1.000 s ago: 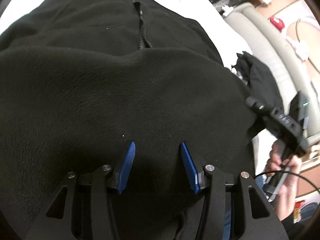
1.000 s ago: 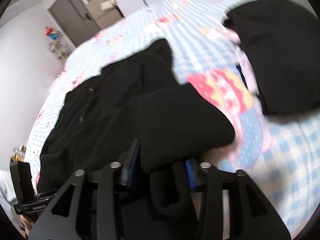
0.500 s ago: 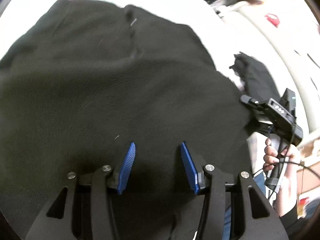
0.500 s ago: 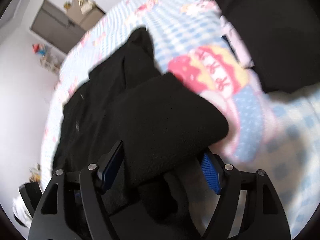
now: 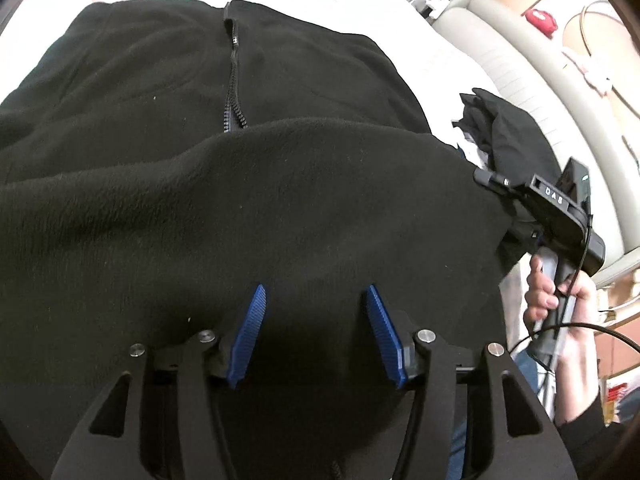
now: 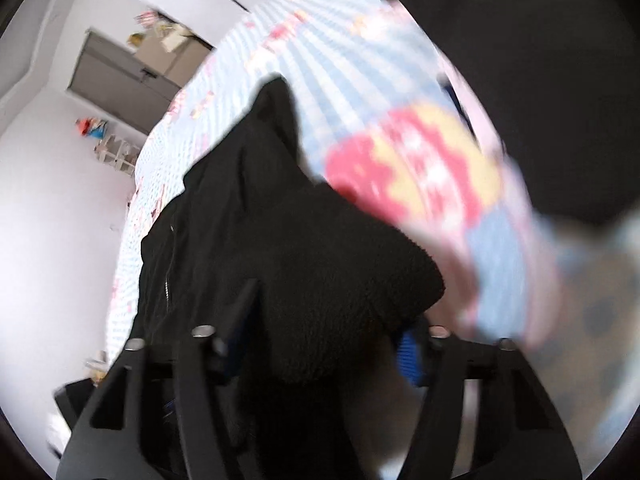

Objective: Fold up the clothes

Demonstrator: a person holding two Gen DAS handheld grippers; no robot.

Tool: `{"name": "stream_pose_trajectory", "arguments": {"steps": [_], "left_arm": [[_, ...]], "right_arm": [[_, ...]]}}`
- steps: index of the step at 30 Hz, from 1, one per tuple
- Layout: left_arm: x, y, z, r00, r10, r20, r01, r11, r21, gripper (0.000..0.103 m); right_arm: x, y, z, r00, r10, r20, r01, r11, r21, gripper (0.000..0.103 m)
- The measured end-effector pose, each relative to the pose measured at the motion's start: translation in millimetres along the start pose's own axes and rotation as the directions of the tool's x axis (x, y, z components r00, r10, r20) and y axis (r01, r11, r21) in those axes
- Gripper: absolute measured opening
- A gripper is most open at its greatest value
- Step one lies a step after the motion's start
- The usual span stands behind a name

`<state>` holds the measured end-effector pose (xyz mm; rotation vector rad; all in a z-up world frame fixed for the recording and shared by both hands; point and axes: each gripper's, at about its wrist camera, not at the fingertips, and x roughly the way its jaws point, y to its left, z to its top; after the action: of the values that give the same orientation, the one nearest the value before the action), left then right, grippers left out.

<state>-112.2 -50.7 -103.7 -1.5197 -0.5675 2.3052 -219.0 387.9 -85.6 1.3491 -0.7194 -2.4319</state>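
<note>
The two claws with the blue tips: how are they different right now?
The left claw is empty, with both blue pads showing above the black fleece jacket; the right claw has a thick fold of that jacket between its fingers. The left claw's picture is sharp; the right claw's is blurred. Both are black with blue pads, and both stand open.

The zip (image 5: pixel 233 80) of the black fleece jacket (image 5: pixel 280 200), blurred half a second earlier, was sharp again and lay further left in the left view. The right gripper (image 6: pixel 326 340), shut on a fold a second before, had spread its fingers. Its view had tilted, with more wall (image 6: pixel 52 200) showing.
</note>
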Motion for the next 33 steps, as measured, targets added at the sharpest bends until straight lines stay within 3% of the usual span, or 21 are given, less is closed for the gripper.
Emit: {"name": "stream_pose_trajectory", "arguments": {"steps": [2,5,13,17,20,21,23,25,27,30,33], "left_arm": [[2.7,2.7,0.2,1.0,-0.006,-0.014,0.005,1.0,-0.012,0.055],[0.7,10.1,-4.1,0.999,-0.043,-0.005,0.042,0.998,-0.044,0.055],[-2.9,17.2,-15.8,0.994,-0.107,0.01,0.107,0.99,-0.097,0.056],[-0.4,15.9,-19.5,0.995,-0.102,-0.015,0.1,0.992,-0.079,0.057],[1.4,14.9,-22.3,0.995,-0.098,-0.033,0.095,0.993,-0.066,0.058],[2.7,11.8,-22.8,0.996,-0.083,-0.038,0.081,0.996,-0.046,0.058],[3.1,4.7,-23.3,0.998,-0.055,-0.034,0.055,0.998,-0.013,0.06],[1.2,2.8,-22.6,0.998,-0.056,-0.027,0.056,0.998,-0.018,0.061],[-1.9,6.2,-22.4,0.997,-0.08,-0.013,0.08,0.996,-0.048,0.061],[-10.9,14.1,-24.2,0.987,-0.154,0.041,0.157,0.981,-0.111,0.061],[-17.2,15.0,-23.3,0.971,-0.214,0.103,0.227,0.964,-0.139,0.06]], "right_arm": [[-16.5,22.3,2.4,0.996,-0.019,0.086,0.026,0.996,-0.088,0.035],[-31.7,58.7,-0.9,0.992,0.029,0.125,-0.003,0.979,-0.204,0.023],[-0.8,135.6,-65.9,0.985,0.142,-0.099,-0.17,0.9,-0.4,0.013],[16.0,157.7,-109.8,0.945,0.227,-0.238,-0.311,0.851,-0.424,0.013],[24.4,169.2,-139.5,0.919,0.227,-0.321,-0.363,0.801,-0.475,0.016],[26.2,166.6,-142.7,0.922,0.211,-0.324,-0.351,0.81,-0.471,0.016],[28.9,159.4,-146.0,0.924,0.19,-0.332,-0.331,0.831,-0.447,0.028],[25.3,144.5,-136.8,0.917,0.211,-0.339,-0.337,0.864,-0.373,0.035],[9.8,135.5,-127.4,0.928,0.227,-0.296,-0.326,0.878,-0.35,0.045],[-23.3,123.0,-110.6,0.944,0.258,-0.206,-0.317,0.884,-0.345,0.049],[-45.1,109.3,-94.7,0.971,0.215,-0.105,-0.238,0.904,-0.356,0.054]]}}
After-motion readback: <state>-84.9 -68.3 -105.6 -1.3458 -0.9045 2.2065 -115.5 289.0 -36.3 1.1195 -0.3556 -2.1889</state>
